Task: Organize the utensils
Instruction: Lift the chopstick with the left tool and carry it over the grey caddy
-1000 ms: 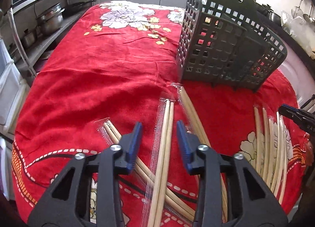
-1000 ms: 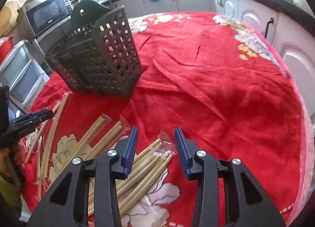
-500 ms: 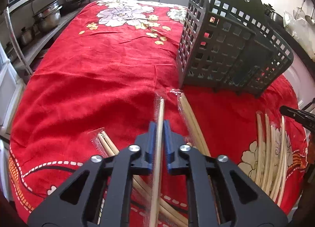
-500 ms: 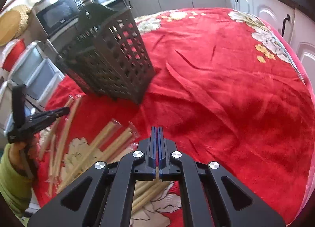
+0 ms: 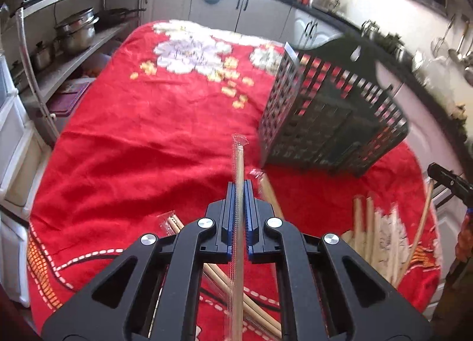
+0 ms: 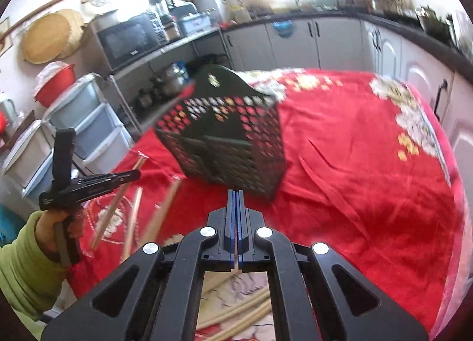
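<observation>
Between the left gripper (image 5: 240, 193) pads, pressed together, a wrapped chopstick pair (image 5: 239, 163) is pinched; its long axis runs straight ahead along the fingers, the wrapper tip projecting well forward and the tail trailing back beneath the gripper body.

Ahead and to the right of that tip: basket (image 5: 334, 122), dark, perforated, tilted, resting on the red-covered surface (image 5: 133, 140). Its open mouth is turned up and toward the right-hand side.

Just right of the left gripper: another pair (image 5: 267, 193), lying on the surface, not held.

Right gripper (image 6: 237, 202): fingers shut tight on a thin pale sliver, judged to be one chopstick end, seen only at the rear of the pads; what else is held cannot be told. Basket (image 6: 233, 140) lies directly ahead of it, near, mouth facing up and left.

Loose pairs (image 6: 133, 217) lie left of and below the right gripper.

Judgement: the right gripper is the nearer to the basket; the left pair must be swung rightward and tipped end-first into the mouth.
</observation>
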